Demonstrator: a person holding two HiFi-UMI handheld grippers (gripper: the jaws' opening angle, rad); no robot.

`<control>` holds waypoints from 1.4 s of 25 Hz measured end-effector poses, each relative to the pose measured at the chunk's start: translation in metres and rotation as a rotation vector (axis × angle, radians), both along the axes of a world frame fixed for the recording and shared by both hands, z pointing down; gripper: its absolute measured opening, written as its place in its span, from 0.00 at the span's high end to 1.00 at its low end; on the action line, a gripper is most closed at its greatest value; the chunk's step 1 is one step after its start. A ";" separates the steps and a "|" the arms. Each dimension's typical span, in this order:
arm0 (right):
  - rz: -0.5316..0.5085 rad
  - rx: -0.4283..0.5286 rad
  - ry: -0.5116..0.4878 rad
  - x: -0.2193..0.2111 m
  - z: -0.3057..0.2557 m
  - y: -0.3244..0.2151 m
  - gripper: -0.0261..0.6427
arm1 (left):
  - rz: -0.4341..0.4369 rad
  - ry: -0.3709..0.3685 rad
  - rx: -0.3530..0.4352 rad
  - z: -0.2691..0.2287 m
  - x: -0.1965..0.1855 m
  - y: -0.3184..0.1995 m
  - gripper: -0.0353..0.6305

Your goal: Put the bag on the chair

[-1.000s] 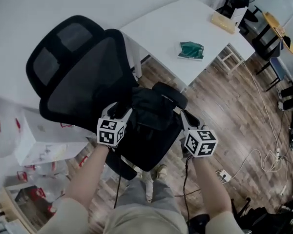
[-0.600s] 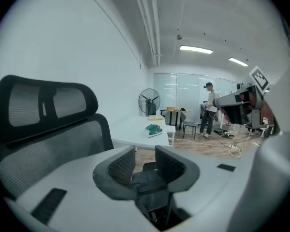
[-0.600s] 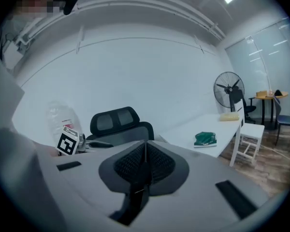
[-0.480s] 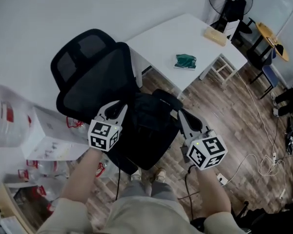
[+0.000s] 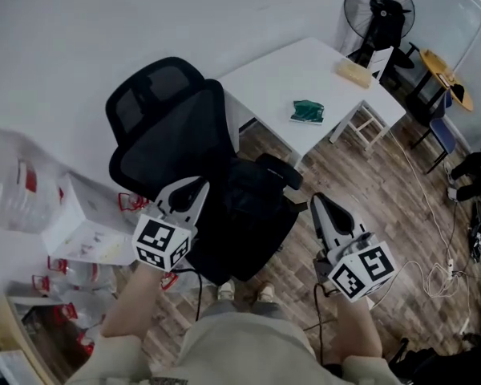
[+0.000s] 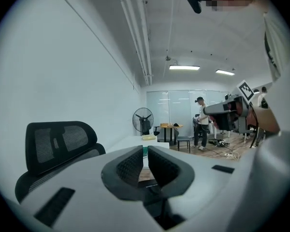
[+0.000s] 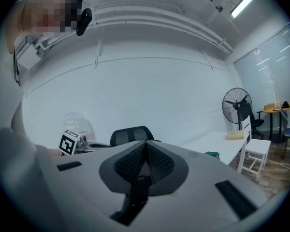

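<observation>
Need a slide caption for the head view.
Black bag lies on the office chair seat, white table behind.

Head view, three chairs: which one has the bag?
The black mesh-back office chair nearest the person: the black bag lies on its seat. The white chair and blue chair stand farther off.

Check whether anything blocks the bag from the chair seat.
Nothing visible does. The black bag already lies on the seat of the office chair, in front of its mesh backrest.
</observation>
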State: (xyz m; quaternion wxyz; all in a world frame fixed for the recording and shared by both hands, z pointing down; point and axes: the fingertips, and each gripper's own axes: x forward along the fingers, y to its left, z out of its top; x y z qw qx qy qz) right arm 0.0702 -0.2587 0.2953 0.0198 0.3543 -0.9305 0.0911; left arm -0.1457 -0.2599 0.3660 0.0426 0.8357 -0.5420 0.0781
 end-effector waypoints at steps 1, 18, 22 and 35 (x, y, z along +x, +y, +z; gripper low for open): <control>-0.001 -0.001 -0.015 0.001 -0.004 0.005 0.93 | 0.000 0.001 0.005 -0.005 -0.001 0.006 0.88; -0.087 -0.046 -0.063 0.007 -0.002 0.066 0.93 | 0.028 0.041 0.004 -0.011 0.033 0.056 0.89; -0.100 -0.061 -0.020 0.005 0.008 0.070 0.93 | 0.020 0.028 -0.001 -0.006 0.038 0.062 0.89; -0.099 -0.076 0.002 0.004 0.016 0.063 0.93 | 0.018 0.033 -0.013 -0.010 0.037 0.061 0.89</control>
